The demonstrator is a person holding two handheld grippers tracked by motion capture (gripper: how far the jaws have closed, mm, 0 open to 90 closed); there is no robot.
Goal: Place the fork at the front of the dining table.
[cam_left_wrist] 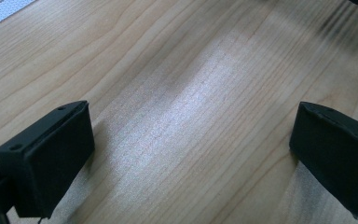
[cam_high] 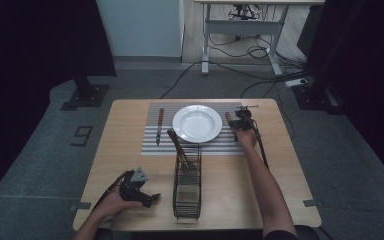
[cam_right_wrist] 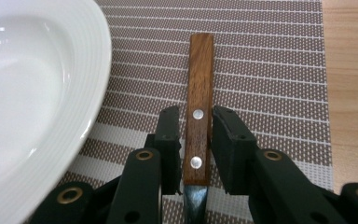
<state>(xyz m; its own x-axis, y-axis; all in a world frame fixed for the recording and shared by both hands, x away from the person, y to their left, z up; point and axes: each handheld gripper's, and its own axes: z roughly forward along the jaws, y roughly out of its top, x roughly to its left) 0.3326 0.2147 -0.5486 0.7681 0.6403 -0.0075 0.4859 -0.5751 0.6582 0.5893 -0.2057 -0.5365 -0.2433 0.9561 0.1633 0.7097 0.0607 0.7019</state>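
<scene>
A wooden-handled utensil [cam_right_wrist: 200, 60] lies flat on the striped placemat [cam_right_wrist: 270, 56], just right of the white plate [cam_right_wrist: 23, 93]. My right gripper [cam_right_wrist: 196, 116] is shut on the handle near its two rivets, and a bit of metal shows below the jaws. In the high view this gripper [cam_high: 242, 120] sits at the plate's [cam_high: 197, 123] right side. My left gripper [cam_high: 147, 196] rests near the table's front left, open, with bare wood between its jaws [cam_left_wrist: 191, 135].
A knife [cam_high: 160, 125] lies on the placemat [cam_high: 152, 145] left of the plate. A black wire basket [cam_high: 186, 192] stands in front of the plate, with a wooden-handled utensil [cam_high: 176, 142] sticking out toward the plate. The wooden table [cam_high: 125, 150] ends close behind the placemat.
</scene>
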